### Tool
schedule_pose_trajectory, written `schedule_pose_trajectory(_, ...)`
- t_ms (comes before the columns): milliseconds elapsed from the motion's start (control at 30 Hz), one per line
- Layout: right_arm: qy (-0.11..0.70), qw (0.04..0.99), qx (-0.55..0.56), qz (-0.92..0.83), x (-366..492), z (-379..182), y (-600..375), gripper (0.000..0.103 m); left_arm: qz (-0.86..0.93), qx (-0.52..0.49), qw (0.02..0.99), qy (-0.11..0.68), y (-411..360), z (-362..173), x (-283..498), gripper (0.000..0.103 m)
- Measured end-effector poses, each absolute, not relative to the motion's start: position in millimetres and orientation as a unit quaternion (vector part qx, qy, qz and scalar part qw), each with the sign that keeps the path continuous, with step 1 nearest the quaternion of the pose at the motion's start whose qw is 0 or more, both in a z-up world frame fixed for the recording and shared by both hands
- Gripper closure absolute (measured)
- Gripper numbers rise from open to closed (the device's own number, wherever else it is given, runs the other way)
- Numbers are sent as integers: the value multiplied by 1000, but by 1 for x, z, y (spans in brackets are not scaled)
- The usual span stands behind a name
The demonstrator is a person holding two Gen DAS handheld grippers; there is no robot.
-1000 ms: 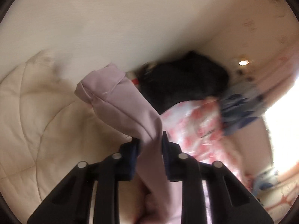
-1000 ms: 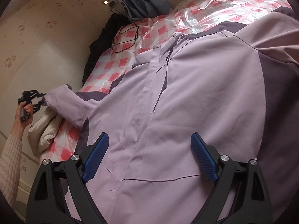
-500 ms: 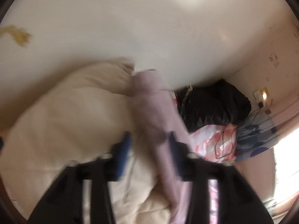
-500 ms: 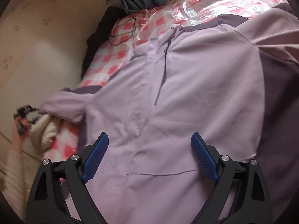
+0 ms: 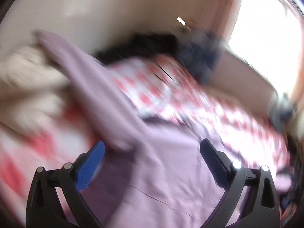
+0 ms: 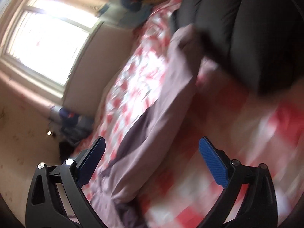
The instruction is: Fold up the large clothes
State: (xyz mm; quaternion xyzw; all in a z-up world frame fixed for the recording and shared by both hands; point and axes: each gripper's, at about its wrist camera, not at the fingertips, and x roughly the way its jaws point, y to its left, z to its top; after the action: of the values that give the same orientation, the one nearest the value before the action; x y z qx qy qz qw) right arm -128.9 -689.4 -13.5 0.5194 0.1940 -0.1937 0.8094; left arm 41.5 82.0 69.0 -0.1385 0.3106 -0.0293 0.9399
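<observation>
Lilac fabric of the big jacket [image 5: 171, 171] lies spread over the bed's red-and-white checked cover [image 5: 152, 87], one sleeve [image 5: 79, 72] stretched toward a cream quilt [image 5: 24, 79] at the edge. The left hand-held gripper [image 5: 152, 152] hangs above the jacket's body, its jaws opening wide with nothing pinched. The right hand-held gripper [image 6: 152, 152] is opening too, empty, over the other sleeve [image 6: 171, 87] beside a dark garment [image 6: 247, 28]; both views are blurred.

Your left gripper [image 5: 152, 152] tilts downward over the jacket [image 5: 171, 180], its jaws opening wide, nothing pinched between them. Your right gripper [image 6: 152, 150] tilts down over the jacket's sleeve [image 6: 165, 98], jaws opening, gripping nothing.
</observation>
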Motion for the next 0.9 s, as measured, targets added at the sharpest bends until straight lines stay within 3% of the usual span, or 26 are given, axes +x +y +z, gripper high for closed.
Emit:
schedule_pose_trajectory(200,214,795,527,-213,-94,-39,-749,8,-76,-67,933,345,-21,2,61,7)
schedule_pose_trajectory(333,208,799,528,-198,-74,-52,-764,9,-71,-9,935,347,-38,-17,49,7)
schedule_pose_trajectory(367,205,796,535,-198,-71,-57,-766,12,-62,-1,936,345,-38,-20,50,7)
schedule_pose_trajectory(433,191,794,545,-190,-69,-63,-772,40,-63,-7,937,343,-41,-21,53,7)
schedule_pose_trajectory(467,188,795,546,-187,-67,-65,-773,47,-62,-6,938,341,-44,-21,56,7)
schedule_pose_trajectory(533,186,799,542,-183,-66,-68,-774,78,-56,7,941,333,-42,-16,48,7)
schedule_pose_trajectory(667,187,810,528,-175,-69,-66,-775,87,-55,25,943,327,-42,-12,40,7)
schedule_pose_trajectory(900,177,831,503,-157,-67,-39,-764,90,-56,55,945,317,-52,-11,35,7)
